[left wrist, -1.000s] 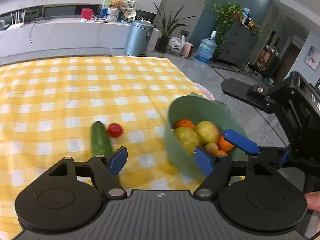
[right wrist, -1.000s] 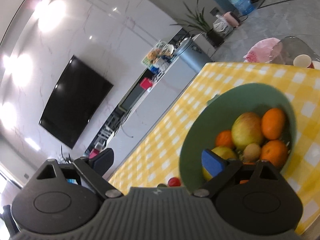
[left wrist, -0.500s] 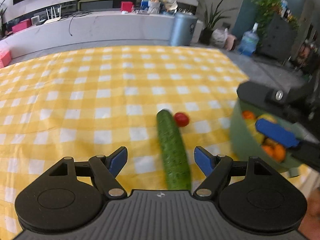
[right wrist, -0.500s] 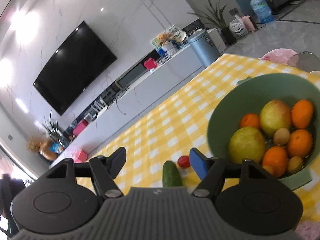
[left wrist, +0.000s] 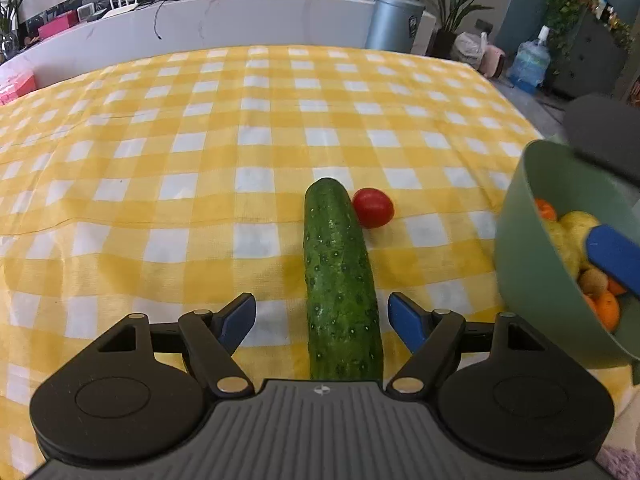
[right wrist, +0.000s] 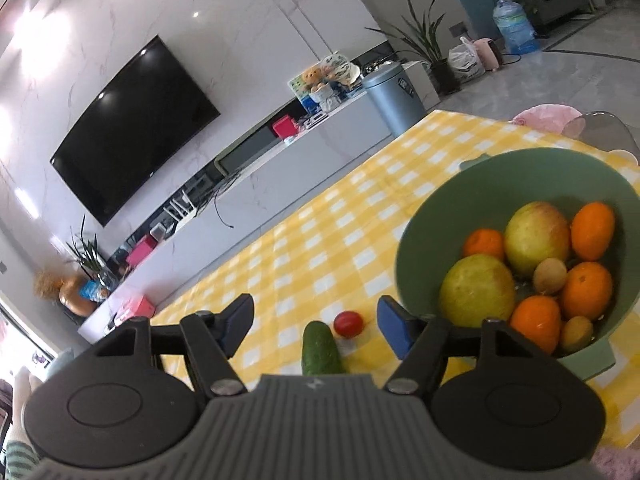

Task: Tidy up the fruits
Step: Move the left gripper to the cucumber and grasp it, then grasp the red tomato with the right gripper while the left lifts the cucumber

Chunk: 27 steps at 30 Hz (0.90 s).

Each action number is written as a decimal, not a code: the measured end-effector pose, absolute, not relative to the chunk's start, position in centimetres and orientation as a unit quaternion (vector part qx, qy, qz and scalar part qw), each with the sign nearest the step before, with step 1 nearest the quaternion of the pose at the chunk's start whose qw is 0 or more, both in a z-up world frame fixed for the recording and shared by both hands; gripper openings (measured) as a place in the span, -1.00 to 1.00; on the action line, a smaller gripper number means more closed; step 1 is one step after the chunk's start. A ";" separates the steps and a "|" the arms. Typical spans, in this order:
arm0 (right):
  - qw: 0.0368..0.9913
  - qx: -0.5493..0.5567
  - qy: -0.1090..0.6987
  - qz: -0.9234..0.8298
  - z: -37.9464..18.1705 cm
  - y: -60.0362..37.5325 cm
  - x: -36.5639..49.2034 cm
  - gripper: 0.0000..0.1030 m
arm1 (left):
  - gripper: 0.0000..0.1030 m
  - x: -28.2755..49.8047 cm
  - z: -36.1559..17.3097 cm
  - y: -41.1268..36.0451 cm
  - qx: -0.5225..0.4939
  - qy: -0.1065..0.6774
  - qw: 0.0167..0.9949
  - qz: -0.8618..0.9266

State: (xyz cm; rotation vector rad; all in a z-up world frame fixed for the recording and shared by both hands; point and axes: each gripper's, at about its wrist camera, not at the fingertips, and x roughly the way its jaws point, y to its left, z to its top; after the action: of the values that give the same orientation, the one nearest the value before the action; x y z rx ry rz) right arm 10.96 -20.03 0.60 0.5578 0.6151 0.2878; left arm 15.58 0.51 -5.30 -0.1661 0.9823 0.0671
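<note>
The left gripper (left wrist: 322,316) hangs low over the surface (left wrist: 200,128), its blue pads spread wide with nothing gripped. The cucumber (left wrist: 340,280) lies lengthwise in the gap between them, touched by neither pad, its near end hidden under the gripper body and its far end pointing to 12 o'clock. Just beyond that tip, at about 1 o'clock, a small red tomato (left wrist: 373,207) sits right against the cucumber's side. Off at 3 o'clock stands the green bowl (left wrist: 532,272), tilted in this view, with oranges and yellowish fruit inside; one blue pad of the other gripper shows above its contents.

From the right wrist, the right gripper (right wrist: 316,322) is held above the surface with its pads parted about halfway and empty; the far end of the cucumber (right wrist: 320,350) and the tomato (right wrist: 348,324) show on the cloth below the gap. The green bowl (right wrist: 424,216) sits at 2 o'clock, just beside the right pad, holding four oranges, two large yellow-green fruits and small brown ones.

Farther off, at 12 o'clock in the left view, a grey bin (left wrist: 394,22) stands beside a long white counter (left wrist: 224,24).
</note>
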 end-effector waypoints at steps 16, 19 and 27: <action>0.903 0.276 0.304 0.129 0.2 -20.4 10.8 0.31 | -0.16 15.4 -5.9 0.4 -0.089 0.443 0.892 0.003; 0.903 0.271 0.305 0.131 0.1 -20.2 11.0 0.31 | -0.17 15.2 -5.8 0.7 -0.090 0.442 0.892 -0.006; 0.880 0.315 0.311 0.173 -0.5 -19.4 11.8 0.13 | -0.19 14.4 -5.8 3.7 -0.111 0.444 0.889 -0.002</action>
State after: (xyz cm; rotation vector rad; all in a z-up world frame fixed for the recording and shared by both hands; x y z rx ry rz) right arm 11.76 -19.36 -0.50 0.6574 0.6473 0.3604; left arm 14.44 3.73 -5.75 -0.2312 0.9224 -0.0042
